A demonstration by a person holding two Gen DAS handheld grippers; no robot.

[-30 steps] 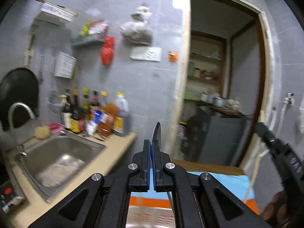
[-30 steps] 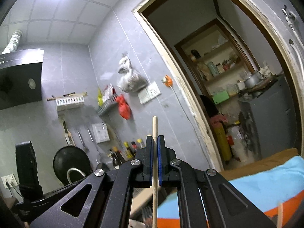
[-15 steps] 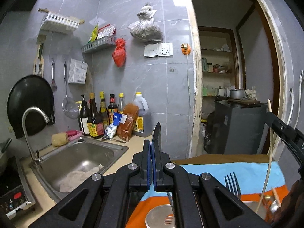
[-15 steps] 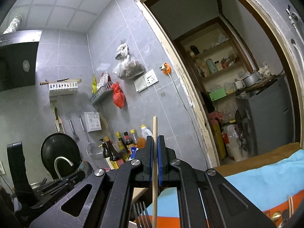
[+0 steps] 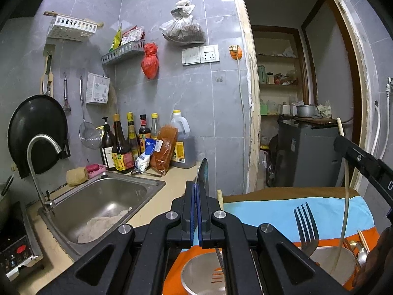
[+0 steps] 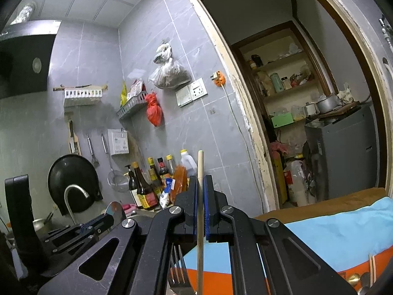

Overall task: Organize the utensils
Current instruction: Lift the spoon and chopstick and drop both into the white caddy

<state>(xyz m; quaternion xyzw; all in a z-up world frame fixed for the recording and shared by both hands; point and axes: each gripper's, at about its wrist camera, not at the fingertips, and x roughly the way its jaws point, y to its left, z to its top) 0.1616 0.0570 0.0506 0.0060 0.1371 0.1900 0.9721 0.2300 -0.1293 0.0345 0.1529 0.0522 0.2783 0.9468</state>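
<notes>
The left tongs [image 5: 196, 211] are closed on a flat metal handle [image 5: 203, 174] that stands upright between the pads, its rounded end rising above the fingertips; below the fingers a thin stem runs down to a slotted metal spatula head [image 5: 217, 276] lying inside a steel cup [image 5: 189, 274]. The right tongs [image 6: 201, 206] are closed on a pale wooden chopstick [image 6: 200, 221], held upright with its blunt end poking above the fingertips and its long lower part dropping past the fingers. In the left view that chopstick hangs down into a second steel cup [image 5: 343, 253], just right of the first one, where a fork [image 5: 305, 226] stands with its tines up. Beside that cup, further right, lie more chopsticks [image 5: 363, 241] and spoons [image 5: 362, 255]. Both cups sit on an orange and blue cloth [image 5: 270, 211] directly under and ahead of the tongs. To the left of the left tongs is a steel sink [image 5: 103, 204] with a curved tap [image 5: 41, 152], and beyond it a row of sauce bottles [image 5: 127, 145] against the grey tiled wall [image 5: 196, 98]. A black pan [image 5: 36, 132] hangs further left. Ahead and to the right of both tongs an open doorway [image 5: 307, 86] leads to shelves.
</notes>
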